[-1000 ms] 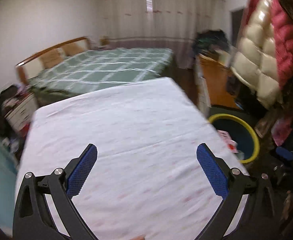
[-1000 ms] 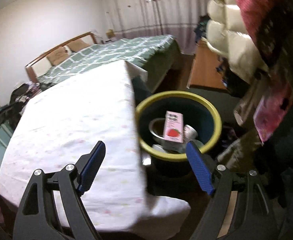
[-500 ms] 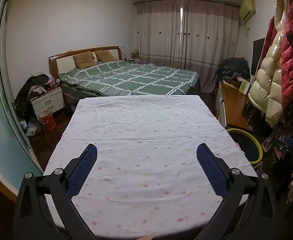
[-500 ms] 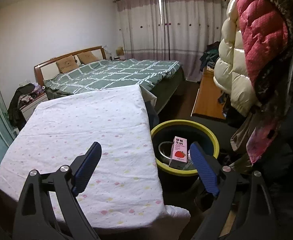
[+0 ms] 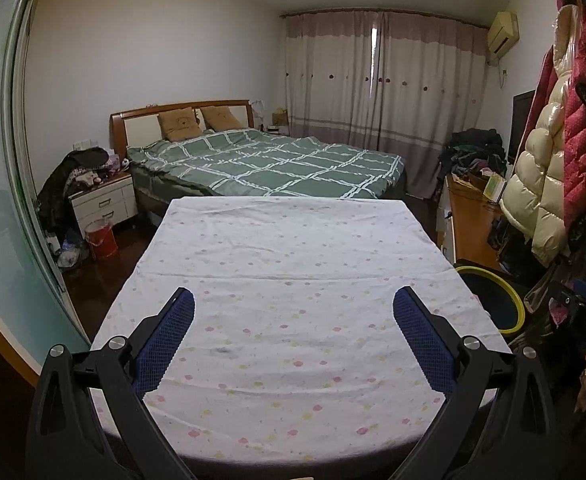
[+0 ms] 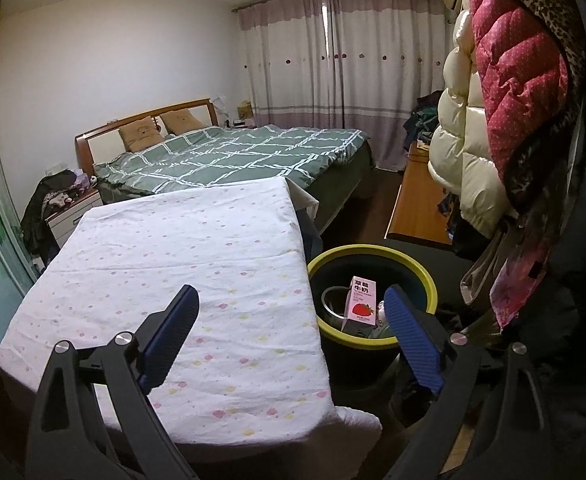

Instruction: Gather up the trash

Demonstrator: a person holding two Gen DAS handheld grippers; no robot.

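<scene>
The left gripper [image 5: 293, 322], black-armed with blue textured pads, is spread wide with nothing between its fingers, and it hangs over the near end of a table covered in a white cloth dotted with pink and yellow [image 5: 285, 264]. The right gripper [image 6: 291, 324], of the same build, is spread just as wide and grips nothing; its left finger lies over the cloth-covered table [image 6: 181, 264], its right finger over the bin. Just ahead of that right finger and beside the table's right edge stands a dark round bin with a yellow rim [image 6: 373, 250], holding a pink strawberry-milk carton [image 6: 360, 307] upright against a metal bowl [image 6: 333, 304], with other small trash beside it that cannot be made out. From the left gripper the same bin [image 5: 511, 300] shows off to the right. Beyond the table lies a bed with a green checked quilt [image 5: 269, 164], and to the right hang cream and red puffer jackets [image 6: 489, 120].
</scene>
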